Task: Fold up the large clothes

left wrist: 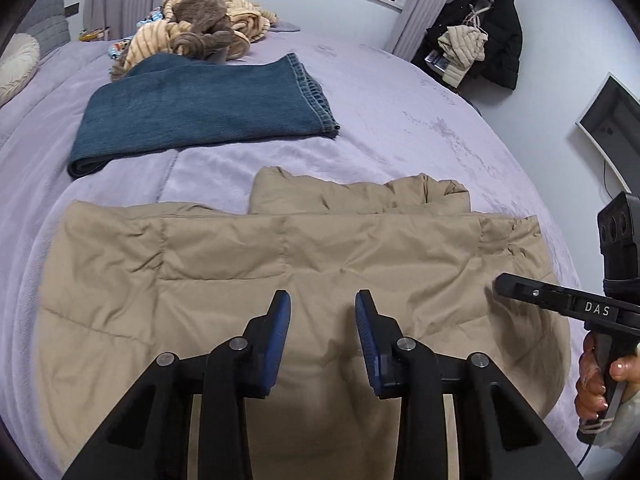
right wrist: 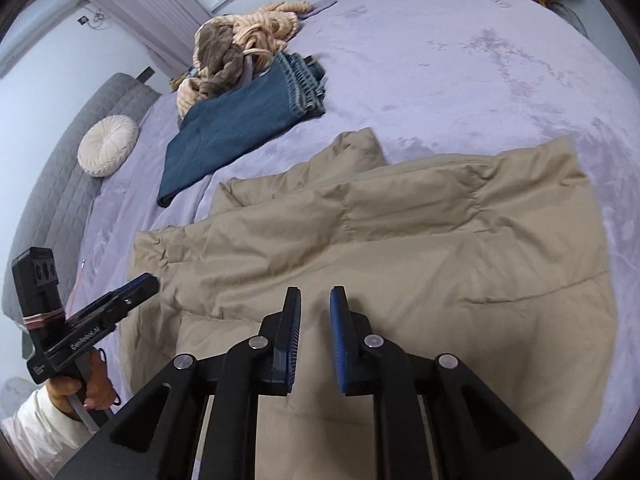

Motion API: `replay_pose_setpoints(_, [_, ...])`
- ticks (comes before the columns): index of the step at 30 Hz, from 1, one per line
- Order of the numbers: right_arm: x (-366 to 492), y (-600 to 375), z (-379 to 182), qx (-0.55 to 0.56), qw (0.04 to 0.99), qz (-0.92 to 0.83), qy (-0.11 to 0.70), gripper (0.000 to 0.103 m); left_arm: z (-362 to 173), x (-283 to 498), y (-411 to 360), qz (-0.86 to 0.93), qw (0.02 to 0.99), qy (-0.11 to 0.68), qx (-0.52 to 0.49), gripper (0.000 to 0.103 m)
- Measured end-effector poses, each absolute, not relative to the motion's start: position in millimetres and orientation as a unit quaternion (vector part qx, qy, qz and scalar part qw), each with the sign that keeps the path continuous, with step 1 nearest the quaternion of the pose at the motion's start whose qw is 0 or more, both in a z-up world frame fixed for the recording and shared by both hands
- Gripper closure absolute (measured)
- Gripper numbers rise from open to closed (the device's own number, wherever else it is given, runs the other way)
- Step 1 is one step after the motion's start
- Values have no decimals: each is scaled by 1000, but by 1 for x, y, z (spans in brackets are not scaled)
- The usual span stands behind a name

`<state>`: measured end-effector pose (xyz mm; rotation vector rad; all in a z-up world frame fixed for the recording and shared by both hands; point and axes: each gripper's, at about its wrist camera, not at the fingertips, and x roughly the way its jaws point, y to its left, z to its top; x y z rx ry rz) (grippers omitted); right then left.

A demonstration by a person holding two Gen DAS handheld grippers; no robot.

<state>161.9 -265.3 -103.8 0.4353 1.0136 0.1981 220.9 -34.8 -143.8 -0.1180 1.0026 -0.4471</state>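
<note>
I have the jacket (left wrist: 304,264) lying flat across the lower middle of both frames, spread on the bed (left wrist: 400,92) so its quilted panels face up; a sleeve (left wrist: 360,196) lies folded along its far edge, which I judge is there to square the shape before the next fold

My left gripper (left wrist: 323,308) hangs over the jacket's middle with its fingers spread and nothing between them, not touching the cloth as far as I can tell. My right gripper (right wrist: 315,304) sits likewise over the jacket, fingers parted a little narrower, also empty. Each shows in the other's view at the frame edge, left (right wrist: 136,288) and right (left wrist: 520,288), so I hold them at opposite ends of the jacket, I think to take both ends together

Above the jacket, upper left of centre, the jeans (left wrist: 200,108) lie folded, apart from the jacket, likely already done. Beyond them a heap (left wrist: 204,28) of striped and brown cloth waits. A round cushion (right wrist: 108,146) rests by the headboard (right wrist: 60,184)
</note>
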Motion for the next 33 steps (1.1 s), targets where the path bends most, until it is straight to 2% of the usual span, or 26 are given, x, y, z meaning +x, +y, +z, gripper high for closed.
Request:
replay_pose_setpoints(4, [194,-250,-139,178,844,94,498,91,-177,242,-62,-194,852,485,-26,67])
replay_pose_setpoints(7, [207,-251,-160,164,844,85,503,101,-196,256,-64,-183,850,492,-30,67])
replay_pose_setpoints(9, [216,-255,-168,167,842,84,506,103,-204,266,-66,-178,848,498,-32,67])
replay_pose_setpoints(15, [221,-282,-150,143,848,79,503,103,-190,282,-38,-164,856,490,-6,67])
replay_pose_setpoints(19, [208,-338,-139,113,861,-10,496,103,-193,300,22,-95,867,489,1,67])
replay_pose_setpoints(23, [200,-397,-155,185,840,-71,504,103,-216,317,66,-52,862,502,-47,67])
replay_pose_setpoints(26, [204,-417,-180,242,822,-77,510,103,-233,328,67,-45,857,509,-59,67])
replay_pose_setpoints(33, [215,-416,-187,232,825,-89,508,103,-235,335,54,-28,858,512,-35,67])
